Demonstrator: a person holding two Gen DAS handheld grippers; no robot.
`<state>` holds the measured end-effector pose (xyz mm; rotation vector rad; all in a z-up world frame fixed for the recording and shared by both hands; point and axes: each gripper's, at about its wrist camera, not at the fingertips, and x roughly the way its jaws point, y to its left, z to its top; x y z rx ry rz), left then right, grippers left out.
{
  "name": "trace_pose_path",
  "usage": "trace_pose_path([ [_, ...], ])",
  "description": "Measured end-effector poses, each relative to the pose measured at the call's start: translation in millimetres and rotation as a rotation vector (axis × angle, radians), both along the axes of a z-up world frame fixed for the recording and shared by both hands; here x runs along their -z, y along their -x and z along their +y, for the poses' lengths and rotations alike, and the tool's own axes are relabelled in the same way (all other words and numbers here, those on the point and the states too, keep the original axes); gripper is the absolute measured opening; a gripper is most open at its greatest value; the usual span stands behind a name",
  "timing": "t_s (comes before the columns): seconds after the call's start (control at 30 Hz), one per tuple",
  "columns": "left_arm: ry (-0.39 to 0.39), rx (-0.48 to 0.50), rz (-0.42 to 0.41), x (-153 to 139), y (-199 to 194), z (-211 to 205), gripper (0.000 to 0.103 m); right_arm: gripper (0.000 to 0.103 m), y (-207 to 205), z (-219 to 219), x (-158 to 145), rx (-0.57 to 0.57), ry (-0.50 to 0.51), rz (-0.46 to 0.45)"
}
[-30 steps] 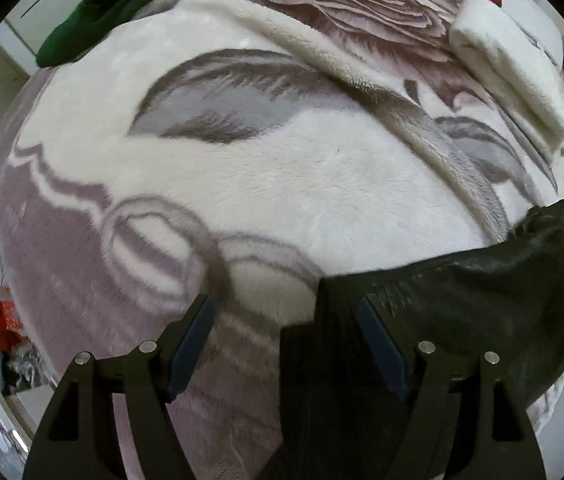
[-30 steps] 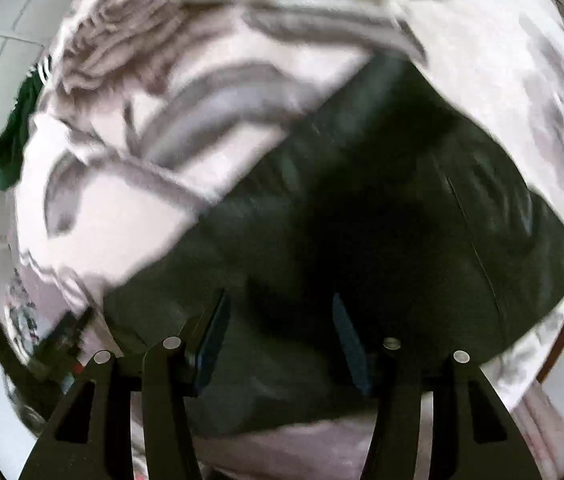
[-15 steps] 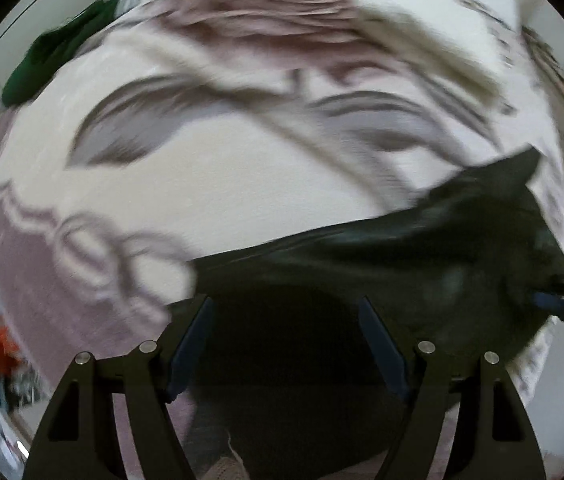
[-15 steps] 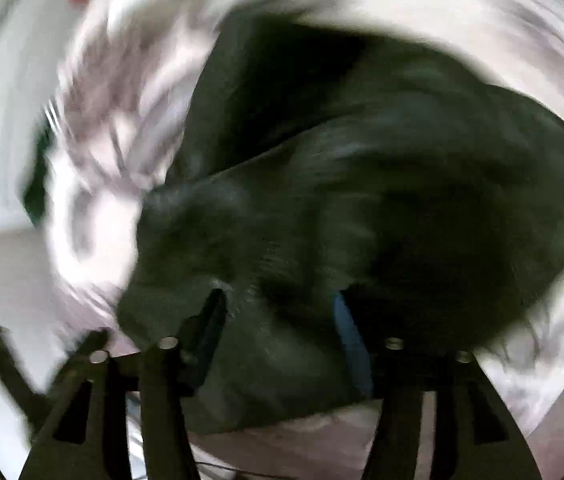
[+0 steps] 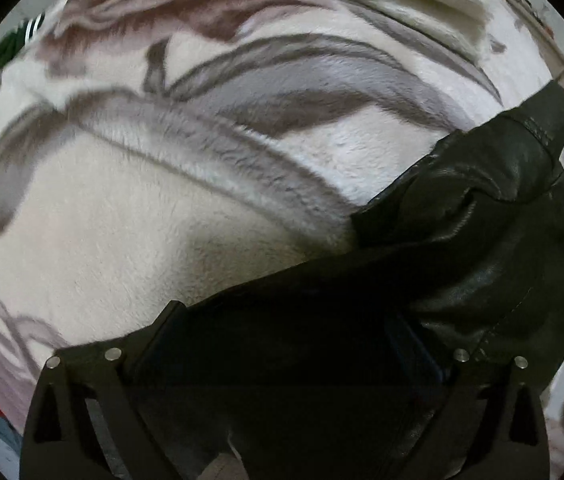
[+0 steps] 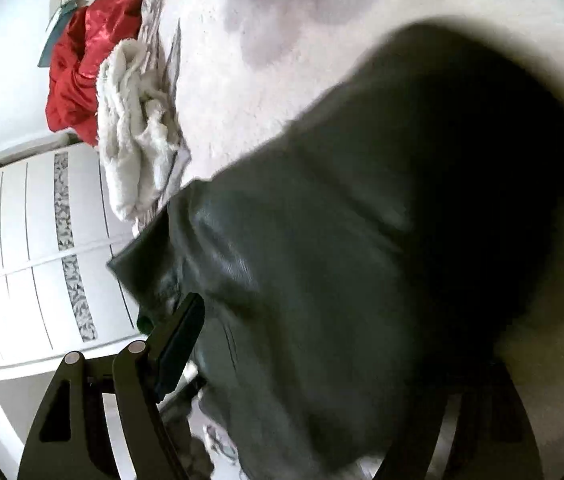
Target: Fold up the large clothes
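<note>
The black leather garment (image 5: 482, 232) lies on the floral blanket (image 5: 122, 240), filling the lower right of the left wrist view. Both the left gripper (image 5: 286, 344) and right gripper (image 6: 322, 344) have just been opening, jaws spread over the garment, gripping nothing.

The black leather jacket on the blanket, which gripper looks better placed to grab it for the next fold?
Probably left. The left gripper hangs open above the black leather jacket, whose edge on the blanket shows sharply. The right view is blurred.
</note>
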<state>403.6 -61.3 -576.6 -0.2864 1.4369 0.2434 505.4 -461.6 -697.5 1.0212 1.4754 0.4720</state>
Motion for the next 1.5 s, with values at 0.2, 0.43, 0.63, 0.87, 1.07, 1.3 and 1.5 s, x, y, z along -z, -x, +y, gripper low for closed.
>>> trace_pose_path([
  [0.2,-0.014,0.000,0.012,7.3,-10.2,-0.5,0.103,0.025,-0.4,27.2,-31.7,-0.018,-0.004,-0.121],
  [0.43,0.014,-0.010,0.004,16.8,-7.1,6.1,0.103,0.019,21.9,32.3,-106.9,-0.088,0.014,-0.264],
  [0.63,0.065,-0.021,-0.011,26.2,-1.8,16.4,0.103,0.019,54.3,79.8,-183.2,-0.270,0.095,-0.413],
  [0.87,-0.004,-0.167,-0.121,-46.4,81.8,77.1,0.099,0.019,97.7,160.9,-239.7,-0.507,0.230,-0.581],
  [1.07,-0.089,-0.456,-0.140,-105.4,233.9,159.7,0.101,0.019,177.3,262.8,-250.6,-0.797,0.321,-0.709],
  [1.3,-0.085,-0.648,-0.094,-104.9,326.5,198.7,0.101,0.027,317.9,390.9,-156.7,-1.309,0.516,-0.756],
  [1.5,-0.061,-0.634,-0.145,-117.5,330.6,196.5,0.101,0.083,340.5,407.1,-154.6,-1.505,0.427,-0.664],
])
